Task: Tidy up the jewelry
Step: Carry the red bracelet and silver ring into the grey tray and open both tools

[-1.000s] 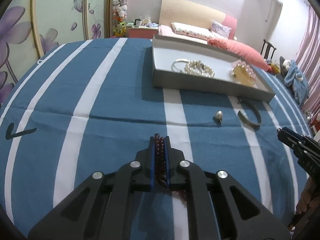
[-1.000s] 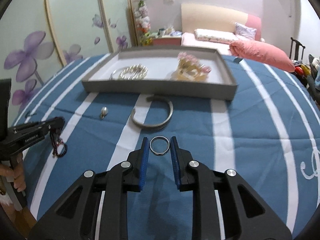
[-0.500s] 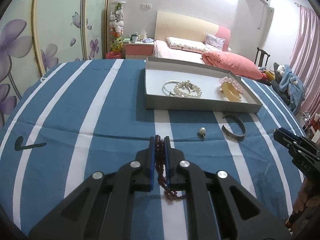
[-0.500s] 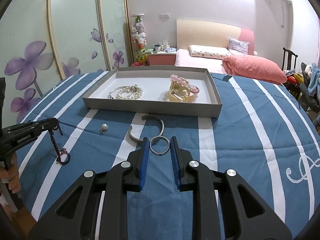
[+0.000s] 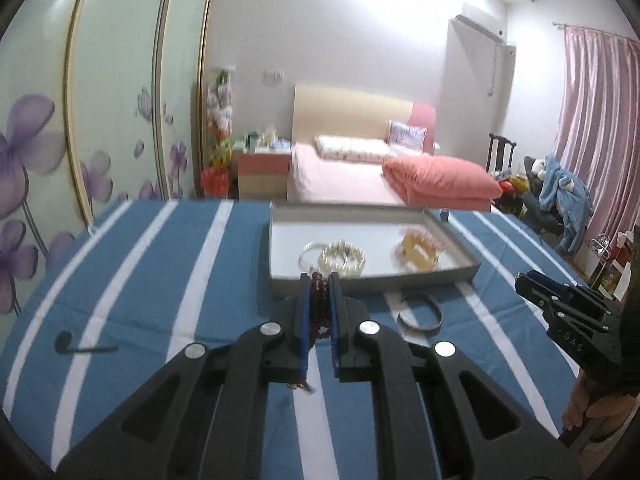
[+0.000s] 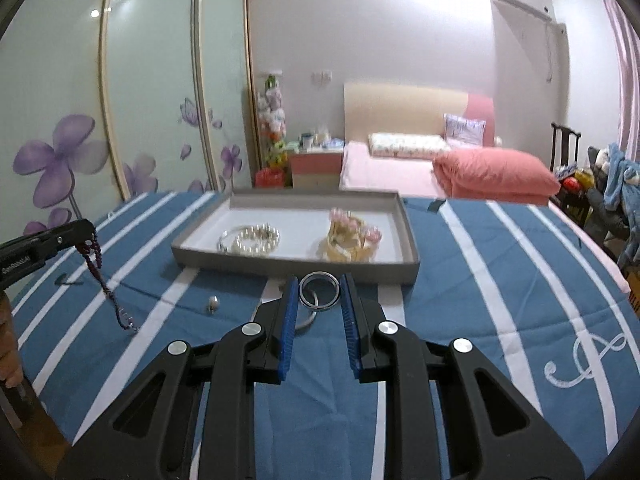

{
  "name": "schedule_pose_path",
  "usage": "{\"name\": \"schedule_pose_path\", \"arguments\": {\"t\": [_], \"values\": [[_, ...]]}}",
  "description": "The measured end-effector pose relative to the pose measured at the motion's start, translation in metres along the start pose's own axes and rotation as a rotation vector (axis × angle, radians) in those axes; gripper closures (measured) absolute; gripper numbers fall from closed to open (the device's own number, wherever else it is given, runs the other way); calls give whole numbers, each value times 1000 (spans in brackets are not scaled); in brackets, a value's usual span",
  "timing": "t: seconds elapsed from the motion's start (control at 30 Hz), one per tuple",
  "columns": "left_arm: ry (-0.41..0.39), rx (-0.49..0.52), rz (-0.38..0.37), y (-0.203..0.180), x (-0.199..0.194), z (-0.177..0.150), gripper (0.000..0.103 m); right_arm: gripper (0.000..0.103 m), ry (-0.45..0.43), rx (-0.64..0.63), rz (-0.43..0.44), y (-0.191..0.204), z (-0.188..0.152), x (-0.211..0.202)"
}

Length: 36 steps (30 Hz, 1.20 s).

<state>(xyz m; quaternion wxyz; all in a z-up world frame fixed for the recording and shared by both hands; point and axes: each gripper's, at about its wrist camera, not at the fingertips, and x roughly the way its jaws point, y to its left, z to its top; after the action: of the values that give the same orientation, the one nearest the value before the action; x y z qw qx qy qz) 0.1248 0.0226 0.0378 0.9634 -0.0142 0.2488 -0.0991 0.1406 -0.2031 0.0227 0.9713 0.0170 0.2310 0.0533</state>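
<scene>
My left gripper (image 5: 319, 280) is shut on a dark red bead bracelet (image 5: 318, 304), held above the blue striped cloth; the strand hangs below it in the right wrist view (image 6: 105, 280). My right gripper (image 6: 319, 282) is shut on a silver ring (image 6: 319, 291), lifted off the cloth. A grey tray (image 5: 460, 276) (image 6: 296, 266) ahead holds a pearl bracelet (image 5: 343, 258) (image 6: 256, 239), a thin silver bangle (image 5: 308, 254) and a pink and gold piece (image 5: 420, 250) (image 6: 352, 236). A silver cuff bangle (image 5: 420, 316) and a small pearl charm (image 6: 213, 302) lie on the cloth before the tray.
The table has a blue cloth with white stripes (image 6: 500, 300). Behind it stand a bed with a pink quilt (image 6: 496, 172), a nightstand (image 6: 316, 168) and sliding wardrobe doors (image 6: 120, 100). A chair piled with clothes (image 5: 560, 200) is at the right.
Both grippers have risen and tilted up, so the tray sits lower and nearer in view. The bead strand has lifted off the cloth and hangs free. The ring stays gripped.
</scene>
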Motion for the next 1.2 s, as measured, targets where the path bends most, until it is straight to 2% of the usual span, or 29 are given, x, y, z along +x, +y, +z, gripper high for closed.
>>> {"name": "schedule_pose_path", "arguments": {"t": [0.23,0.5,0.77,1.2], "values": [[-98,51,49,-15,-20,8,94,80,-104,-21,-27,6,8,-12],[-127,84,147,-25,-19,10,94,80,-162,-42,-46,11,11,-18],[-189,82,201,-27,-26,16,94,80,-252,-38,-72,11,20,-29],[-202,93,212,-33,-18,18,94,80,-317,-55,-85,15,25,-25]]}}
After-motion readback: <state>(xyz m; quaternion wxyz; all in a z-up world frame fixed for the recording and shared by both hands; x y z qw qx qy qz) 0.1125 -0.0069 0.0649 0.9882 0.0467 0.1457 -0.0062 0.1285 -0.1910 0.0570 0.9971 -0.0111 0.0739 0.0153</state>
